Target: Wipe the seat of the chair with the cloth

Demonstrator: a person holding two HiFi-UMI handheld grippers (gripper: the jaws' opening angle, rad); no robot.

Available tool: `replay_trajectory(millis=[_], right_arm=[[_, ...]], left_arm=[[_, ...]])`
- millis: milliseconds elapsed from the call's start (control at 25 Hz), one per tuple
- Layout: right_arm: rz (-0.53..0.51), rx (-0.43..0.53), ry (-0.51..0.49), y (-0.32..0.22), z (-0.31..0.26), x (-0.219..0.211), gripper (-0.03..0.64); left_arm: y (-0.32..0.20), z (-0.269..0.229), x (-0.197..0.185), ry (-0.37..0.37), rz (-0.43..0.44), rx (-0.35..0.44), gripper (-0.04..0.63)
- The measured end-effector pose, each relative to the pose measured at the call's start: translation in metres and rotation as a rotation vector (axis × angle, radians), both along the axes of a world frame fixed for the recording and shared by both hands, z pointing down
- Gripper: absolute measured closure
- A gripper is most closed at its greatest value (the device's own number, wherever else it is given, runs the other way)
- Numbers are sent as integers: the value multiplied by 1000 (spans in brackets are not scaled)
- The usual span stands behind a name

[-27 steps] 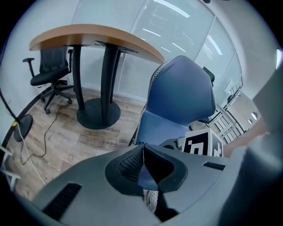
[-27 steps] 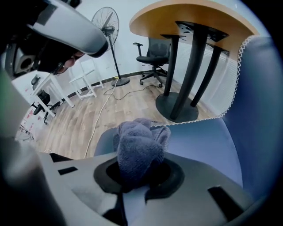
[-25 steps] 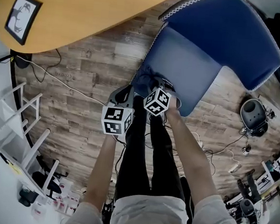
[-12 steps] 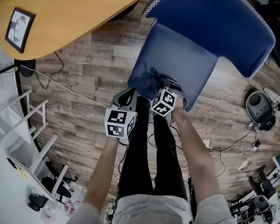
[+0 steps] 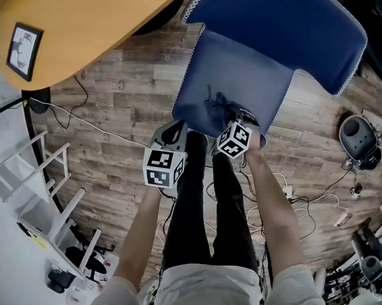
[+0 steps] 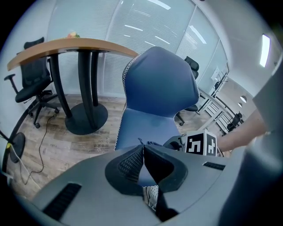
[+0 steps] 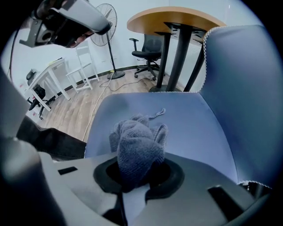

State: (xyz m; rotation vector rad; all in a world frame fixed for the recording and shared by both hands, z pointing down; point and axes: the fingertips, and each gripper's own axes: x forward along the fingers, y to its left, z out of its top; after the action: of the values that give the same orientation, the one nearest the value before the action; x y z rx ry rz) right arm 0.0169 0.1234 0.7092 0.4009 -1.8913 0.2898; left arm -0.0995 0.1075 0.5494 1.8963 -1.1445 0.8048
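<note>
- Two handheld grippers are operating at the near edge of the blue padded chair seat (image 5: 249, 68).
- Right gripper (image 7: 139, 176) is clamping a bunched grey-blue terry cloth (image 7: 137, 143). Its jaws are pinching narrowly on the wad, which is resting on the seat's near part.
- Left gripper (image 6: 143, 152) is hanging just off the seat's near left corner, jaws pressed together on nothing.
- Judgement: the wiping step is appearing to be in hand, with most of the seat lying beyond the cloth.
- Next move is calling for steady downward pressure while sweeping the cloth toward the far blue backrest (image 5: 285, 25) and across both sides.
</note>
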Motion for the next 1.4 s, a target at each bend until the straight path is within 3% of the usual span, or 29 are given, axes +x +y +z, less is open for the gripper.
replay_trajectory(millis=[440,1080,1280,1400], right_arm=[[101,10,62,15,4,68,540],[336,-31,82,65,5,150,540],[397,-180,238,124,17,210,540],[499,-198,286,147,5,249,541]], left_arm=[[8,-1,18,-5,52,8,566],[57,-10,53,-35,112,-9,566],[58,-24,66,-30,127,3,566],[53,-32,77,-29,152,25,566]])
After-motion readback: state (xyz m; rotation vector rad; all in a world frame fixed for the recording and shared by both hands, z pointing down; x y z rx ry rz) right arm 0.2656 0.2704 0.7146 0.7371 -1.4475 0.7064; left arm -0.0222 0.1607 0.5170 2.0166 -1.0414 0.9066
